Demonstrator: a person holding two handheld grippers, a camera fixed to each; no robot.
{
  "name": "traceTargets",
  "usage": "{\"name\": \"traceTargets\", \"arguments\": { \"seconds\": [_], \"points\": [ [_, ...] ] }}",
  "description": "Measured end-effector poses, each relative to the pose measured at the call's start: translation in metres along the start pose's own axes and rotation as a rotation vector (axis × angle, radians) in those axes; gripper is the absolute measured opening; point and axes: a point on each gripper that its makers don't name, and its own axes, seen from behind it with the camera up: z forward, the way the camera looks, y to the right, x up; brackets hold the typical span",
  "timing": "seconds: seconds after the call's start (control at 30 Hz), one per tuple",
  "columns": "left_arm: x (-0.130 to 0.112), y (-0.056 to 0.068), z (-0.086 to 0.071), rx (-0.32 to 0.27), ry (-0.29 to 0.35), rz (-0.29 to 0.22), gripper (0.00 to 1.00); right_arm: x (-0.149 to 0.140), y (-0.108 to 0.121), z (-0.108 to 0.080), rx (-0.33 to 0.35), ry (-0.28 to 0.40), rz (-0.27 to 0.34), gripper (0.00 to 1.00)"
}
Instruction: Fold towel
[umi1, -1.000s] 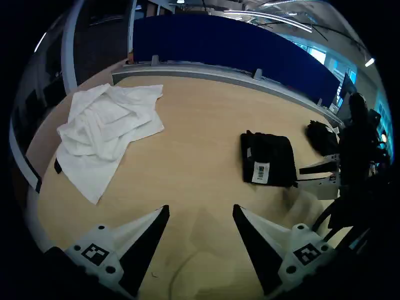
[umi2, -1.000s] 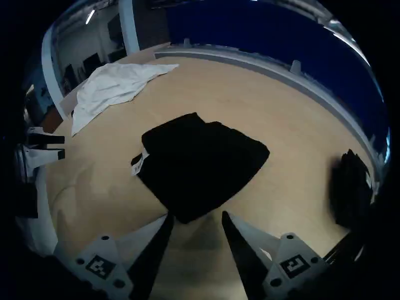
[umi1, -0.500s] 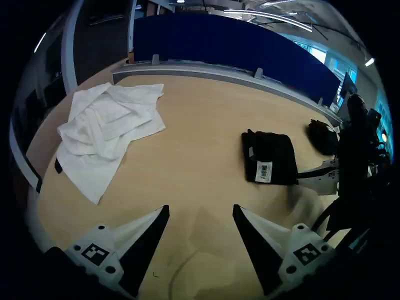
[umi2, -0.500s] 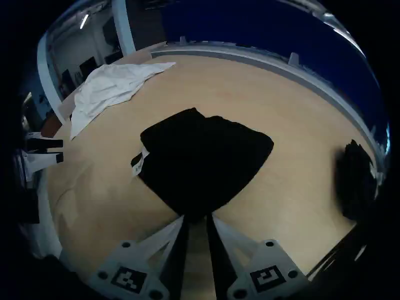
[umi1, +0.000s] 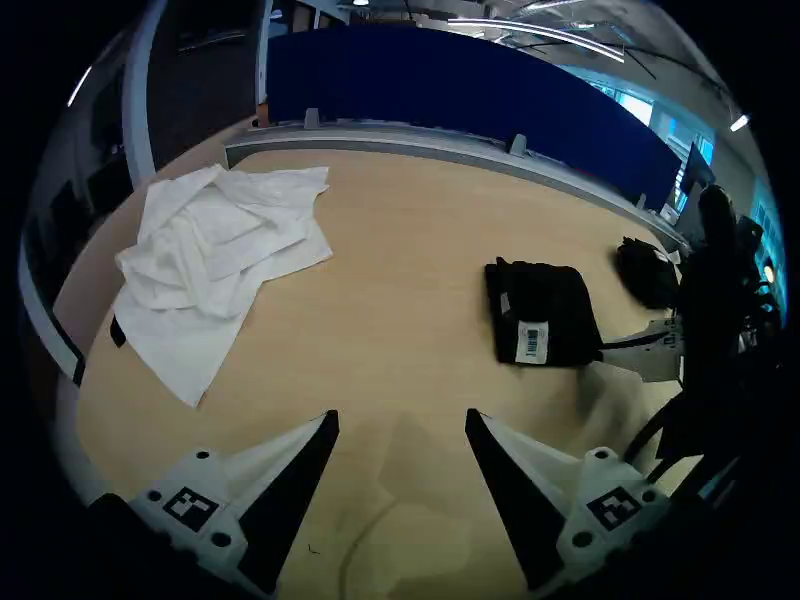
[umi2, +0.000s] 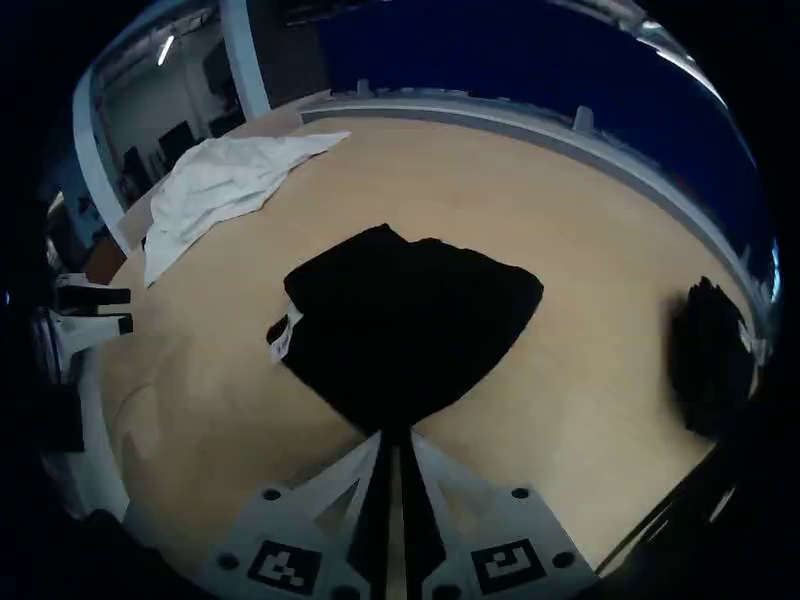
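Observation:
A black folded towel (umi2: 410, 320) with a white tag lies in the middle of the wooden table (umi2: 560, 230). My right gripper (umi2: 397, 437) is shut on its near corner, the fingers pressed together with the cloth edge between them. In the left gripper view the same black towel (umi1: 540, 312) lies to the right, with the right gripper (umi1: 645, 352) at its near edge. A crumpled white towel (umi1: 215, 260) lies at the far left of the table. My left gripper (umi1: 400, 420) hovers open over bare tabletop, holding nothing.
A second dark bundle (umi2: 710, 360) sits near the table's right edge. A blue partition (umi1: 450, 90) runs along the far side. The white towel (umi2: 225, 180) reaches the left table edge. The left gripper (umi2: 90, 310) is at the left rim.
My right gripper's fingers have closed from open onto the near corner of the black towel. The left gripper has stayed where it was, open.

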Motion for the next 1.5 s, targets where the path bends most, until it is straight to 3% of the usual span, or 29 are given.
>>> {"name": "traceTargets", "arguments": {
  "seconds": [0.27,0.57,0.77,1.1,1.5],
  "points": [
    [0.009,-0.004,-0.004,0.003,0.015,0.002,0.94,0.051,0.007,-0.031,-0.017,0.116,-0.052,0.05],
    [0.029,-0.007,-0.013,-0.001,0.051,0.007,0.94,0.140,0.013,-0.101,-0.046,0.287,-0.160,0.04],
    [0.042,-0.004,-0.019,-0.013,0.075,0.016,0.94,0.176,0.022,-0.143,-0.085,0.363,-0.179,0.05],
    [0.054,0.002,-0.027,-0.034,0.092,0.038,0.94,0.181,0.046,-0.183,-0.146,0.404,-0.153,0.05],
    [0.051,0.007,-0.033,-0.038,0.091,0.051,0.94,0.182,0.080,-0.207,-0.173,0.413,-0.114,0.05]
  ]
}}
